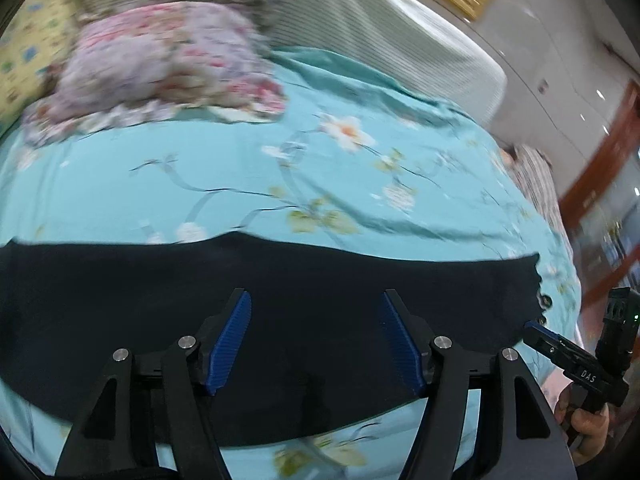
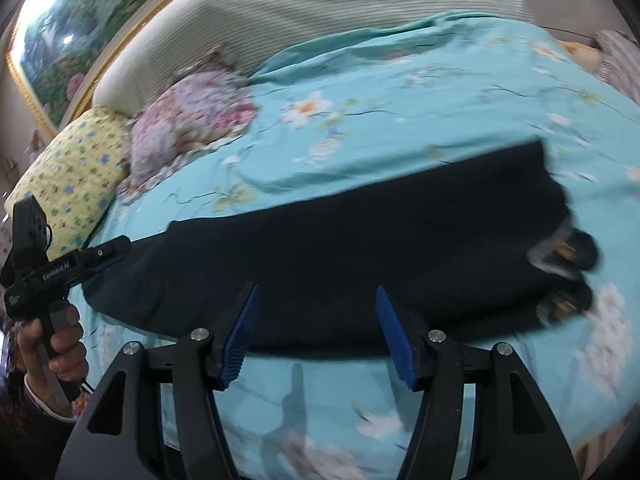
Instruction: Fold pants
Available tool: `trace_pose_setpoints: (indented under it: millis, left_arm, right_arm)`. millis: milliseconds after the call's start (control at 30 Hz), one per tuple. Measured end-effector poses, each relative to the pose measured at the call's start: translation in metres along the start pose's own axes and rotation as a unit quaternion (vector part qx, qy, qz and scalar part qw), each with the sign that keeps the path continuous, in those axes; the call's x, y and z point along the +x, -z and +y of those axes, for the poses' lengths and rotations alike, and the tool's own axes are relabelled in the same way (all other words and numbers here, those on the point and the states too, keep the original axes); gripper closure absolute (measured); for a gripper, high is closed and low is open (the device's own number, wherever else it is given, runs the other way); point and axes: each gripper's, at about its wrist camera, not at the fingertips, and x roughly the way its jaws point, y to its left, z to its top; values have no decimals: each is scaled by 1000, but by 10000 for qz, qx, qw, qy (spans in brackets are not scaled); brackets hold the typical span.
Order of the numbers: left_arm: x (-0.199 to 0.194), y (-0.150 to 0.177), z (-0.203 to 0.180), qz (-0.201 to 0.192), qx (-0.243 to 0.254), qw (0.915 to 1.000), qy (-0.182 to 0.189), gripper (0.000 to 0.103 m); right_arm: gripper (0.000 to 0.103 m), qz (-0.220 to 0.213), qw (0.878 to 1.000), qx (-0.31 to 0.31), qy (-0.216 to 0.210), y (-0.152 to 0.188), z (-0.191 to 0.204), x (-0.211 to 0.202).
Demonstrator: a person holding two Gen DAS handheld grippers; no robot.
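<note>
1. Dark pants (image 1: 280, 280), soft matte cloth, lie in a long flat band across the lower middle of the left wrist view; in the right wrist view they run from lower left up toward the right edge.
2. Under them is a turquoise bedsheet (image 1: 240, 184), smooth with light creases and printed white blossoms.
3. Upper left of the left view: a puffy floral pillow (image 1: 168, 60) in pinks and lilacs, blurred, and a yellow patterned pillow (image 2: 72, 172) beside it in the right view.
4. Behind sits a ribbed pale headboard (image 1: 400, 28), and a gold-framed painting (image 2: 60, 40) hangs on the wall.
5. Left gripper (image 1: 316, 304): blue ridged pads spread wide, nothing between them, poised over the dark cloth.
6. Right gripper (image 2: 316, 296): jaws also apart and empty, tips at the near edge of the pants.
7. A hand (image 2: 52, 344) grips the left tool's handle at the left edge of the right view.
</note>
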Motion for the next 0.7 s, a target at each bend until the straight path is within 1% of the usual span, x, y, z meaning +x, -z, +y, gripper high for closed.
trace_pose_setpoints:
  millis: [67,200,367,500,700]
  left_arm:
    - [7,-3,-14,53,183,9998,35,35]
    - [22,-12,-48,177,647,9975,205,33]
    - [40,-24,-84,335,1028,9931,446,32]
    - [57,-32,-113,489,1384,9873,606,31]
    - [83,-38,-145,753,1735,9790,760,31]
  right_arm:
    - [37,-77,9997,188,109,5,-13,-10]
    - [35,-202,9972,664,262,14,-43,-25]
    - [34,-255,9885,1431,418,19,-77,-30]
    - [34,-330,9789,1984,367,23,-95,-33]
    - [34,-418,9638,2628,197,19,-110,-30]
